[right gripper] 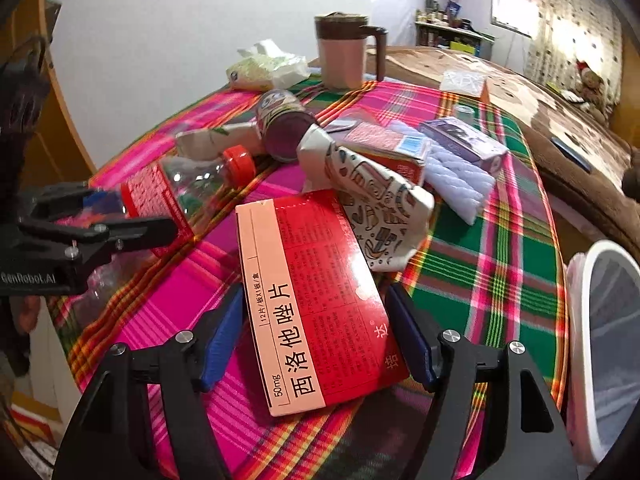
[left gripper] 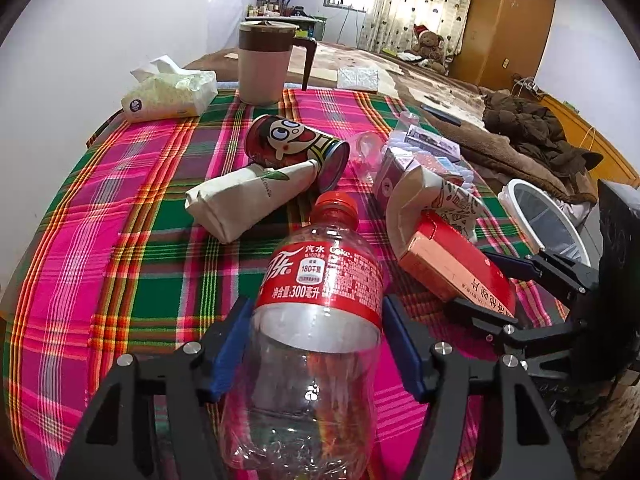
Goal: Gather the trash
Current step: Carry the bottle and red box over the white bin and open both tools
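An empty clear cola bottle (left gripper: pixel 316 320) with a red label and cap lies on the plaid tablecloth (left gripper: pixel 120 240). My left gripper (left gripper: pixel 318 344) has its blue pads against both sides of the bottle. A red and pink medicine box (right gripper: pixel 316 300) lies on the cloth, and my right gripper (right gripper: pixel 318 336) straddles it with a small gap on each side. The box (left gripper: pixel 452 268) and right gripper (left gripper: pixel 492 292) also show in the left wrist view; the bottle (right gripper: pixel 180 192) and left gripper (right gripper: pixel 104 216) show in the right wrist view.
More litter lies ahead: a red can (left gripper: pixel 296 148), a rolled paper wrapper (left gripper: pixel 248 200), a printed paper bag (right gripper: pixel 380 208), small cartons (right gripper: pixel 464 140) and a white packet (right gripper: pixel 456 180). A mug (left gripper: pixel 264 64) and tissue pack (left gripper: pixel 168 96) stand at the back. A white bin (right gripper: pixel 612 340) is at the right.
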`<state>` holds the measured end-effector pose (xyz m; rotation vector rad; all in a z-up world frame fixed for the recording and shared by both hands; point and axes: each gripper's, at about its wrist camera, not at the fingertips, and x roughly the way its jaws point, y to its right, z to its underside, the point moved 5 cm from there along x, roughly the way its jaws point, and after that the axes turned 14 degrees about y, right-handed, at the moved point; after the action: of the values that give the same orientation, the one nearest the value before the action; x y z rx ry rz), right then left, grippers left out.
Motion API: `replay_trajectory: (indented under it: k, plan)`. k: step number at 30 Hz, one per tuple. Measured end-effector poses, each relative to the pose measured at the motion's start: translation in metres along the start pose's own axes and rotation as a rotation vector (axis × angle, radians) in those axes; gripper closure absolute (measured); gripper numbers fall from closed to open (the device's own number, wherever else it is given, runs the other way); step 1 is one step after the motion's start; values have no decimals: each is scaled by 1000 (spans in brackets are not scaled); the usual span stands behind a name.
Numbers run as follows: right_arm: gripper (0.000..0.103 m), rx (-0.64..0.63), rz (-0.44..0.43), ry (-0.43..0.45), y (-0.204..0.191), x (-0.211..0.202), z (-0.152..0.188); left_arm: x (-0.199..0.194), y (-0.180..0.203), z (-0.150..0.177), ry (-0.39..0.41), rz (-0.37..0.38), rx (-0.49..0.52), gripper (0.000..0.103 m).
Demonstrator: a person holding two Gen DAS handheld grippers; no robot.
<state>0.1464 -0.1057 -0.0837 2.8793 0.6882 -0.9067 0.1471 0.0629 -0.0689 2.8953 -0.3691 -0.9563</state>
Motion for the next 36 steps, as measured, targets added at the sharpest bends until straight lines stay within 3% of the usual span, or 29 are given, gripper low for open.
replay_trajectory:
  k: [16,31,36]
  plan:
    - [32,109,36,122,16,-38,-6,-31,29,-16,127,19,-12,36]
    - [32,178,187,247,66,-84,-21,-33,86,-47,218,73,61,36]
    - [32,210,250,277,91,-98,-23,-25,114,-56,223,134,88,36]
